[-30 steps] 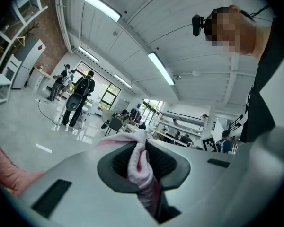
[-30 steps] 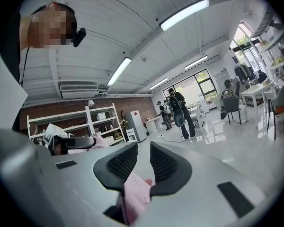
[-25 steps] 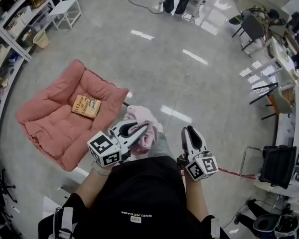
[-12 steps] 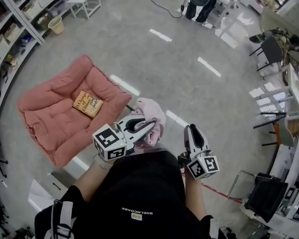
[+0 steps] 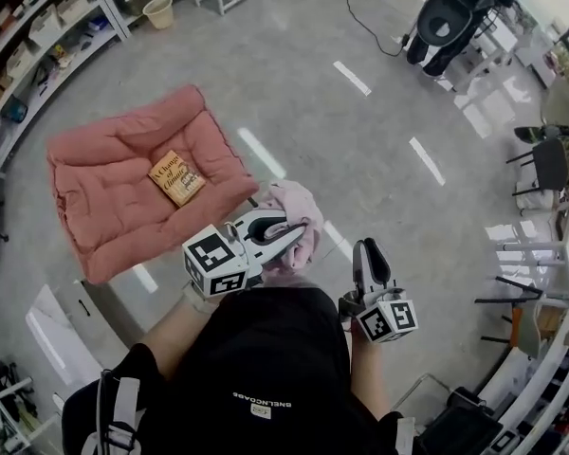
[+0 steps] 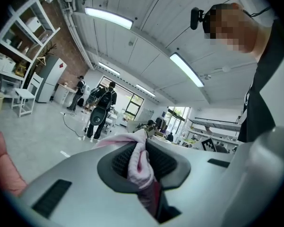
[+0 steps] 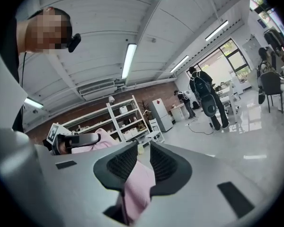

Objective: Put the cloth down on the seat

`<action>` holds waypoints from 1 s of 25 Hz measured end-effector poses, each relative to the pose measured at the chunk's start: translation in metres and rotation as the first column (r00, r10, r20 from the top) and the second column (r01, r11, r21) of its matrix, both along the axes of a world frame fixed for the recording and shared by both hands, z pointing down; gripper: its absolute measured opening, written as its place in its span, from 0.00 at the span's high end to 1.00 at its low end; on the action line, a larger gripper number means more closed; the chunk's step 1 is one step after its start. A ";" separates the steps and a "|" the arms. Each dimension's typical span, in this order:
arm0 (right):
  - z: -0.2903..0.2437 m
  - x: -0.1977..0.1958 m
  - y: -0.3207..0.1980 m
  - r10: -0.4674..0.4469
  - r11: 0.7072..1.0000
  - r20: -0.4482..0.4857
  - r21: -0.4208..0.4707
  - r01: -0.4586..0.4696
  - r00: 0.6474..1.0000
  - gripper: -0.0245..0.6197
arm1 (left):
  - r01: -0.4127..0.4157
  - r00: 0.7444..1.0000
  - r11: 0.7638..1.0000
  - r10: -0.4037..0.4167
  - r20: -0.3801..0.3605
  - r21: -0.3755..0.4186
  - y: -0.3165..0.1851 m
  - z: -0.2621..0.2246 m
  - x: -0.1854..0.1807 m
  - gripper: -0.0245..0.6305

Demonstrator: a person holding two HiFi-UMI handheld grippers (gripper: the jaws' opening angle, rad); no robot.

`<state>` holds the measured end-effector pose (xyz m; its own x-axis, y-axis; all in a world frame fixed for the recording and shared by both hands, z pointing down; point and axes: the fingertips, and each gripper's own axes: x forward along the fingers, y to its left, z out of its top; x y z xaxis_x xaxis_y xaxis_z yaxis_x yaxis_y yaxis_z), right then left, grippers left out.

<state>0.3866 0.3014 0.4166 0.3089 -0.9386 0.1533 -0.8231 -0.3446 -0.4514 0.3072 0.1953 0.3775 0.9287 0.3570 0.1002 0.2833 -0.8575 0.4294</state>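
Head view: a person holds the pink cloth [image 5: 299, 207] over the floor [image 5: 379, 131], well short of the seat [image 5: 114, 211].
The left gripper [image 5: 292, 232] is clamped nearly closed on a fold, evidently for carrying; the right gripper [image 5: 365, 247] has its jaws narrowly apart, with something pink low between them; its grip is unclear.

Pale pink cloth [image 5: 296, 214], kinda salmon-red quilted seat [image 5: 104, 207], yellow-orange book [image 5: 177, 178] cover with dark lettering, plain grey floor [image 5: 379, 188] with white glare streaks, black top [image 5: 266, 368] on the person.
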 end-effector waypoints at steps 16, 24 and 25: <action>0.012 0.038 -0.051 -0.279 0.960 0.023 0.029 0.278 0.960 0.80 | 0.295 0.954 0.955 -0.292 -0.070 0.038 -0.055 -0.024 0.049 0.88; 0.009 0.011 -0.112 -0.332 0.943 0.034 0.034 0.331 0.943 0.80 | 0.346 0.936 0.937 -0.341 -0.091 0.051 -0.118 -0.035 0.030 0.88; 0.008 0.007 -0.123 -0.337 0.941 0.031 0.033 0.336 0.941 0.80 | 0.354 0.933 0.934 -0.349 -0.092 0.051 -0.129 -0.036 0.025 0.88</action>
<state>0.3940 0.1789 0.4247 -0.0307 -0.9909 0.1312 -0.8722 -0.0376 -0.4877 0.3325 0.0662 0.3410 0.9995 0.0017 0.0320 -0.0099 -0.9339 0.3575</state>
